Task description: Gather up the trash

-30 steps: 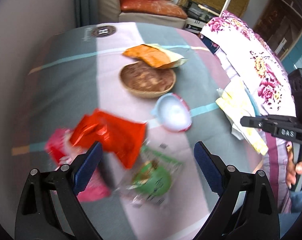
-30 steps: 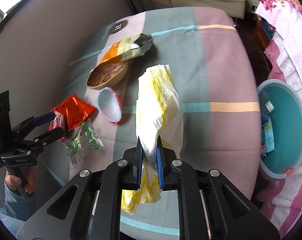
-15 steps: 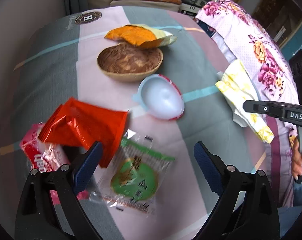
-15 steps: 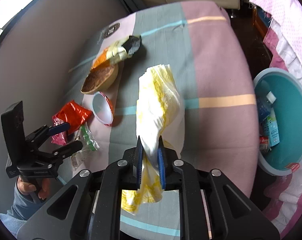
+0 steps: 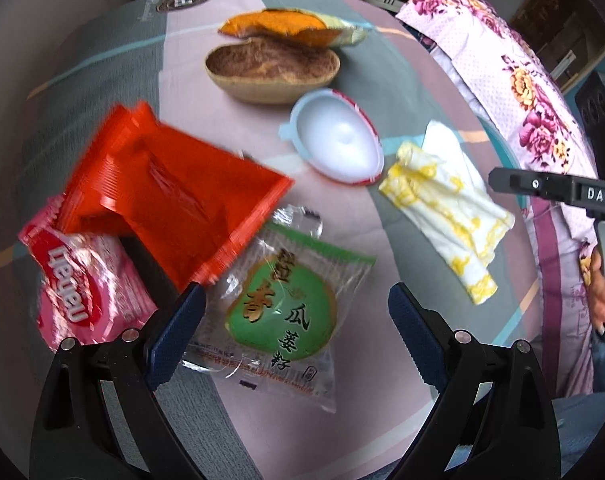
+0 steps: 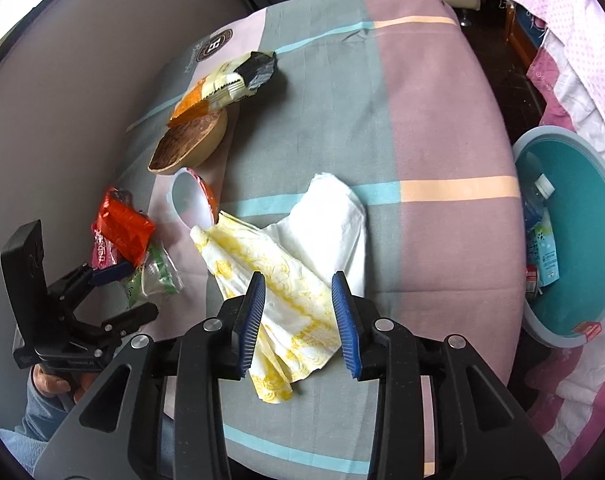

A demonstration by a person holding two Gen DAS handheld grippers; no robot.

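Observation:
My left gripper (image 5: 294,316) is open, low over a clear wrapper with a green round label (image 5: 282,308). A red foil bag (image 5: 174,192) and a pink wrapper (image 5: 86,284) lie just left of it. My right gripper (image 6: 300,312) is open, its blue pads either side of a yellow-and-white napkin (image 6: 294,256) that lies on the cloth; the napkin also shows in the left wrist view (image 5: 446,208). A teal basin (image 6: 574,240) holding a bottle and a carton sits on the floor at the right.
A wooden bowl (image 5: 270,68), an orange snack bag (image 5: 290,26) and a white plastic cup (image 5: 338,140) lie further back on the striped tablecloth (image 6: 402,92). A floral cloth (image 5: 522,80) hangs to the right. A sofa stands behind the table.
My right gripper has opened and the napkin has dropped onto the table. My left gripper has moved down and closer over the green-label wrapper.

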